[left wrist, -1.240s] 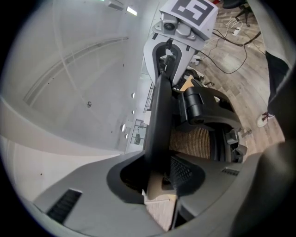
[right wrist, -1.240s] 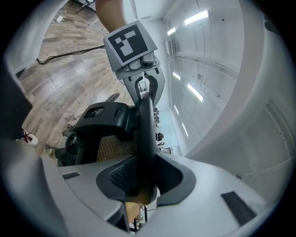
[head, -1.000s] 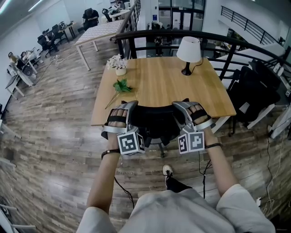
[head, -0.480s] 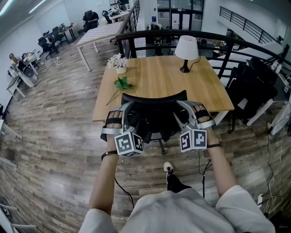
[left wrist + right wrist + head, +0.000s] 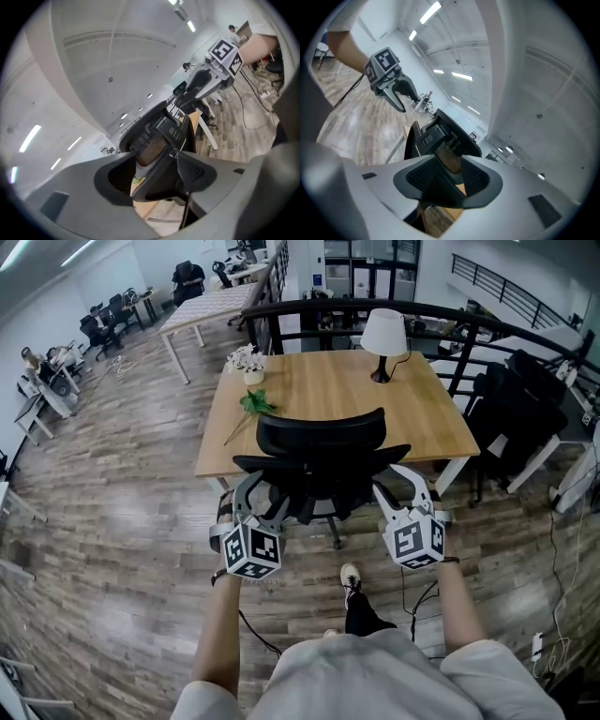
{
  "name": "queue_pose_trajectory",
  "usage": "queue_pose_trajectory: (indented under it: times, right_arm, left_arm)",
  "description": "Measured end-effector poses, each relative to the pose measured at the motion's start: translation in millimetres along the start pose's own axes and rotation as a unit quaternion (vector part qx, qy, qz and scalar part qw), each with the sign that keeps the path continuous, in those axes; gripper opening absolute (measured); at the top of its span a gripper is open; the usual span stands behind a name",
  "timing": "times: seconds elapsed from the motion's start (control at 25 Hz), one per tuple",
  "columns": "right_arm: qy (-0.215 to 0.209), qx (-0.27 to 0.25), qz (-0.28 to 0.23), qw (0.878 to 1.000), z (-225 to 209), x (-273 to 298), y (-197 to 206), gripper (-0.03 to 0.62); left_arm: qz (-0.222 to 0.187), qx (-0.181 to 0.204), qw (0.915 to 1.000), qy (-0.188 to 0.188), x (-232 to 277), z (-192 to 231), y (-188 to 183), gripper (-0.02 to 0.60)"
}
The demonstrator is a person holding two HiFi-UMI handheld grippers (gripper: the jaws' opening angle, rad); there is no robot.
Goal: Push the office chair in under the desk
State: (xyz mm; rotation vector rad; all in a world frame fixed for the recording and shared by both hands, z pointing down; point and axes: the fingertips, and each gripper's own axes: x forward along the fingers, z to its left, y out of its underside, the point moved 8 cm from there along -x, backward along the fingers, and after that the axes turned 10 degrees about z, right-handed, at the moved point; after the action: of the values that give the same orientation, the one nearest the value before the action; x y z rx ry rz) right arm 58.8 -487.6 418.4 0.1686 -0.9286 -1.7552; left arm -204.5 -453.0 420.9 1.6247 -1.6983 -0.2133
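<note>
The black office chair (image 5: 319, 442) stands at the front edge of the wooden desk (image 5: 328, 385), its seat under the top and its backrest against the edge. My left gripper (image 5: 261, 498) hangs just behind the chair's left armrest. My right gripper (image 5: 401, 488) is behind the right armrest. Both are open and their jaws have just been opening. No pad presses on anything. In the left gripper view the chair (image 5: 161, 138) shows through my left gripper (image 5: 157, 174), with the right gripper (image 5: 206, 79) beyond. In the right gripper view the chair (image 5: 440, 136) shows past my right gripper (image 5: 447, 183).
On the desk stand a white lamp (image 5: 386, 334), a pot of white flowers (image 5: 246, 360) and a green stem (image 5: 251, 406). A black railing (image 5: 441, 315) runs behind it. Dark chairs and bags (image 5: 520, 413) crowd the right side. My foot (image 5: 350, 577) is on the wooden floor.
Both grippers have let go of the chair's backrest, rolled, and drawn back towards me. The backrest now stands uncovered at the desk edge.
</note>
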Motion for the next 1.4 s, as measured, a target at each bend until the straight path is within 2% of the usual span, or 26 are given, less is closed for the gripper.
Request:
queue_pose_trajectory:
  times: [0.12,0.2,0.36,0.52,0.6,0.68,0.88,0.92,1.04,1.24,1.32,1.4]
  right_arm:
    - [-0.023,0.096,-0.011,0.995,4.7,-16.0,6.1,0.201]
    - [-0.037,0.152,-0.027,0.987,4.0,-28.0,5.2,0.201]
    - [-0.054,0.230,-0.068,0.969,2.4,-51.7,-3.8,0.199]
    - [-0.078,0.297,-0.112,0.945,3.2,-69.8,-17.2,0.198]
    - [-0.087,0.311,-0.128,0.938,3.4,-77.8,-23.4,0.195]
    - [-0.088,0.313,-0.140,0.935,1.7,-82.3,-29.5,0.187]
    - [-0.088,0.311,-0.149,0.935,-1.1,-92.9,-40.3,0.152]
    - [-0.088,0.306,-0.151,0.936,-0.5,-95.5,-43.2,0.141]
    - [-0.092,0.283,-0.155,0.942,1.8,-96.5,-49.0,0.113]
    - [-0.097,0.281,-0.161,0.941,1.1,-94.3,-53.6,0.043]
    - [-0.097,0.279,-0.164,0.941,0.8,-95.1,-57.0,0.023]
    - [-0.095,0.276,-0.166,0.942,0.0,-95.1,-59.3,0.020]
  left_arm:
    - [-0.021,-0.074,0.9970,0.007,-15.0,-4.5,9.5,0.310]
    - [-0.048,-0.132,0.9899,0.022,-25.3,-6.0,10.1,0.310]
    - [-0.113,-0.227,0.9661,0.046,-48.5,-7.6,5.2,0.310]
    - [-0.165,-0.281,0.9423,0.075,-66.5,-12.8,-2.5,0.301]
    - [-0.196,-0.293,0.9312,0.092,-74.7,-17.3,-9.8,0.290]
    - [-0.224,-0.299,0.9225,0.098,-80.8,-18.3,-16.8,0.295]
    - [-0.267,-0.293,0.9114,0.110,-92.7,-15.2,-31.7,0.265]
    - [-0.275,-0.290,0.9098,0.113,-95.8,-13.9,-33.8,0.228]
    - [-0.284,-0.280,0.9104,0.110,-98.9,-10.7,-37.9,0.204]
    - [-0.263,-0.283,0.9162,0.107,-94.6,-8.9,-38.6,0.111]
    - [-0.254,-0.283,0.9180,0.111,-92.6,-9.9,-38.0,0.093]
    - [-0.253,-0.288,0.9161,0.119,-91.0,-10.8,-37.9,0.087]
